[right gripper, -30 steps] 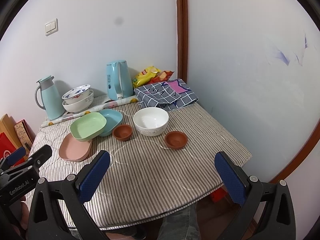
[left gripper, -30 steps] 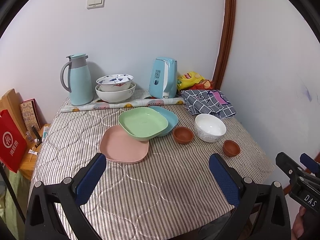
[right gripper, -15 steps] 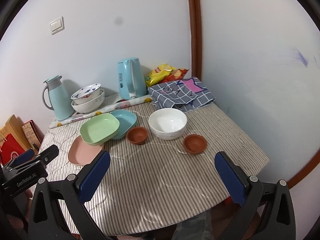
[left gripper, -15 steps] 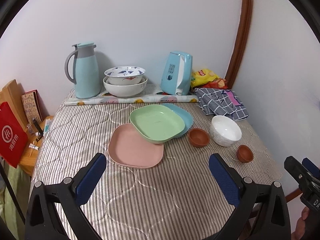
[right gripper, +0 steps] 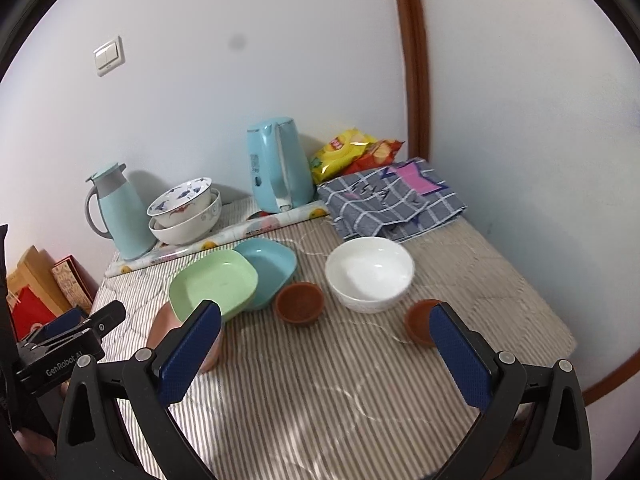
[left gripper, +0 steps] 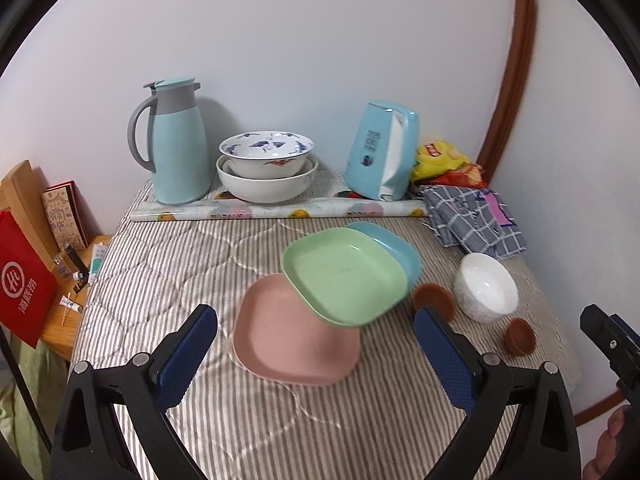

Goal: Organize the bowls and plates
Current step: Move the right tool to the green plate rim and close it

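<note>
Left tool (left gripper: 316, 344) and right tool (right gripper: 326, 344) both spread wide and empty above the striped tabletop (left gripper: 168, 264), green plate (left gripper: 346, 276) overlapping pink plate (left gripper: 292, 340) and blue plate (left gripper: 394, 246), white bowl (right gripper: 370, 272) between two brown bowls (right gripper: 300, 302).

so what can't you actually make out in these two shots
- Pink plate: right wrist view, mostly hidden behind the green plate and a finger pad.
- Near small brown bowl: right wrist view, partly behind a finger pad.
- Far small brown bowl: left wrist view, blurred.
- Right gripper: left wrist view, cut off by the edge.
</note>
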The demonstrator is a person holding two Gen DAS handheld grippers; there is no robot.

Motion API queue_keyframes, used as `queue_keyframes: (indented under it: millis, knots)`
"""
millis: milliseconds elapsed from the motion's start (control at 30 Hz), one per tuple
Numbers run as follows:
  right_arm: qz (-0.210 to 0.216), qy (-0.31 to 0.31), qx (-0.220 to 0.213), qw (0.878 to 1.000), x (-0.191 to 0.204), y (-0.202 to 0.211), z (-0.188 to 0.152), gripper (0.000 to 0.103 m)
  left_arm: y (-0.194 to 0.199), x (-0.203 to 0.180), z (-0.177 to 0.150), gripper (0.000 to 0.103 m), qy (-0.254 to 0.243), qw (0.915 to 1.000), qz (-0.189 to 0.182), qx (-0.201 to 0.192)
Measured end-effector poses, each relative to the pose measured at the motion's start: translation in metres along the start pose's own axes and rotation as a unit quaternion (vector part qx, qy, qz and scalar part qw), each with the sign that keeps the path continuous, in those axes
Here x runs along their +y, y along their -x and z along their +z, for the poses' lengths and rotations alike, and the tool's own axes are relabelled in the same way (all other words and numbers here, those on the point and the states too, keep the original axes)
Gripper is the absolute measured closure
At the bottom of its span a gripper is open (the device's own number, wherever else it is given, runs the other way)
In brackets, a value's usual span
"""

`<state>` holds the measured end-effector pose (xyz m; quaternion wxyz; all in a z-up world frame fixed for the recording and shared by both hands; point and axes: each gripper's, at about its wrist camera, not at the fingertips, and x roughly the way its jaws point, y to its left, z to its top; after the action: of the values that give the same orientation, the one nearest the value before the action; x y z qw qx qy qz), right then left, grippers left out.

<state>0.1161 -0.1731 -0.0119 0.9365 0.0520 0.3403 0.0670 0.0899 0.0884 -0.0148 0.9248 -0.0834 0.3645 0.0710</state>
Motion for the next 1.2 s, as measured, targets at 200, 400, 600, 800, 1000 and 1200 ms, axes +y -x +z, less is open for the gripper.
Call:
queue_keyframes:
  millis: [200,400,600,800,1000,1200]
  knots:
    - [0.013,0.005,0.031,0.999,0.011,-0.043,0.005,0.003,-0.033,0.017,0.008,0.008,0.013,0.9995,0.014,0.025]
    - [0.030,0.009,0.052,0.998,0.020,-0.080,0.007,0.009,-0.065,0.028,0.013,0.012,0.015,0.9983,0.030,0.048]
    - [0.037,0.014,0.083,0.996,0.028,-0.118,0.010,0.018,-0.095,0.036,0.022,0.021,0.015,0.9974,0.033,0.062]
    - [0.035,0.017,0.096,0.995,0.034,-0.150,0.013,0.024,-0.128,0.032,0.033,0.029,0.012,0.9966,0.023,0.078]
    - [0.042,0.024,0.117,0.992,0.044,-0.181,0.013,0.031,-0.156,0.026,0.041,0.036,0.005,0.9958,0.015,0.090]
    - [0.066,0.023,0.140,0.988,0.054,-0.204,0.009,0.032,-0.179,0.026,0.043,0.048,0.007,0.9945,0.013,0.103]
